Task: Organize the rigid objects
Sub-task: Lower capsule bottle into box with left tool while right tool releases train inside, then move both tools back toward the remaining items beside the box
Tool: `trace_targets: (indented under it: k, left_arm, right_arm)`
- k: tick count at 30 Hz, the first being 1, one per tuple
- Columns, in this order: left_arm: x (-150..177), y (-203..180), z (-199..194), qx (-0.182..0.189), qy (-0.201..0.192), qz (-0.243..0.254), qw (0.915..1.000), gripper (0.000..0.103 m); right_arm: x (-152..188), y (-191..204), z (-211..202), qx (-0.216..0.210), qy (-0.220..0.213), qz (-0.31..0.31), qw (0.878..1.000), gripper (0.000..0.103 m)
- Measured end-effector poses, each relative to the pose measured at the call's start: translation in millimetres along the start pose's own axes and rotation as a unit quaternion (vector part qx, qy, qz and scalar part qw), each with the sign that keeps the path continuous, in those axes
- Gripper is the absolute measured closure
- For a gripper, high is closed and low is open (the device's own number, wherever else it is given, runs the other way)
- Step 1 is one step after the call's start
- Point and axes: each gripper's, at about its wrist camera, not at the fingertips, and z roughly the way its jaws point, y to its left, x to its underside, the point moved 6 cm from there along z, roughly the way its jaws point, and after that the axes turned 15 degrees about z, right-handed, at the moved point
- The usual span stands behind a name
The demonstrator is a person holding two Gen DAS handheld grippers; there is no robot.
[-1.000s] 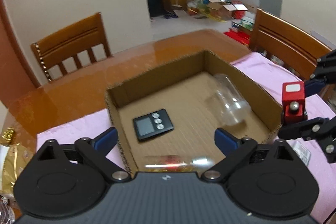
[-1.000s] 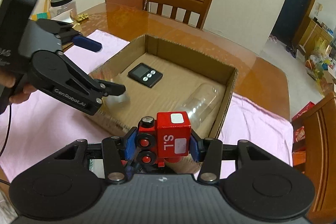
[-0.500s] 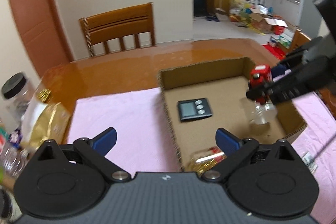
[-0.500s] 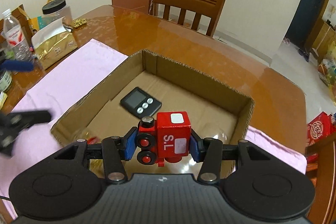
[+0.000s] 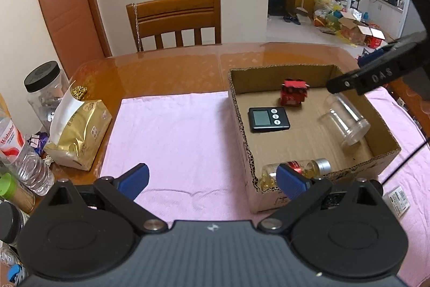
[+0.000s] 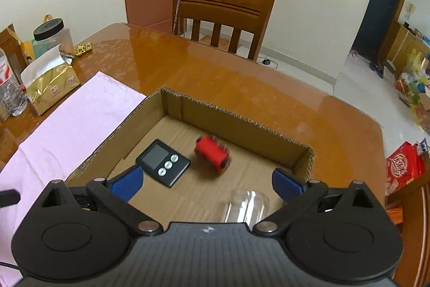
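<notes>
The table carries a pink cloth, and on the cloth sits the open cardboard box that takes the rigid things. Largest risk first: the box is light and low-walled, so a tool swinging in low could catch a wall and shove the whole box across the cloth, dragging everything inside with it. Next, the clear jar lies on its side toward 3 o'clock of the box floor; being round, it would likely roll if nudged and knock its neighbours. The small bottle with gold contents lies along the near wall at about 6 o'clock, also free to roll. The red toy train is blurred in both views, loose over the box floor near 12 o'clock, just beside the black timer at the centre left; it may tumble onto the timer's screen or buttons, or come to rest tilted. The right tool has just been opening and now stands spread wide with nothing between its pads, above the box. The left tool is likewise spread and empty, over the cloth at the box's near left corner, where its right pad could clip the cardboard rim.
</notes>
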Motion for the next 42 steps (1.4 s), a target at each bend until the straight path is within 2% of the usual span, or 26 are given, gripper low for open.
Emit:
trace_targets:
  k: [3,6,10,15,19,22,29,33,38,42]
  left_arm:
    - [6,-3,-4,0.007,-0.013,0.006,0.9999,0.001]
    - [13,-6,-7,0.017,-0.006,0.004,0.9998,0.001]
    - [22,-13,-12,0.028,-0.008,0.022,0.9993,0.001]
    - [34,-24,-8,0.058,-0.006,0.041,0.9975,0.001]
    - [44,-32,-6,0.073,-0.006,0.051,0.996,0.001]
    - [53,-36,-5,0.075,0.0,0.049,0.996,0.001]
    - [78,-41,-9,0.08,0.027,0.033,0.9959,0.001]
    - [82,-42,-13,0.074,0.029,0.033,0.9963,0.001]
    - [80,-44,-13,0.069,0.027,0.03,0.9968,0.001]
    - [72,-54,-6,0.077,0.029,0.038,0.9959,0.001]
  right_arm:
    - [14,5,-18,0.008,-0.013,0.001,1.0,0.0]
    - [36,8,-35,0.022,-0.016,0.022,0.999,0.0]
    - [75,14,-55,0.036,-0.02,0.047,0.998,0.0]
    - [131,23,-69,0.038,-0.013,0.089,0.995,0.0]
    - [175,35,-74,0.02,-0.005,0.104,0.994,0.0]
    - [198,45,-69,0.004,0.004,0.091,0.996,0.0]
    - [217,59,-37,-0.008,0.034,0.054,0.998,0.0]
    - [221,65,-23,-0.013,0.053,0.055,0.997,0.0]
    - [235,74,-27,-0.02,0.089,0.054,0.994,0.0]
    - [249,78,-34,-0.03,0.096,0.053,0.994,0.0]
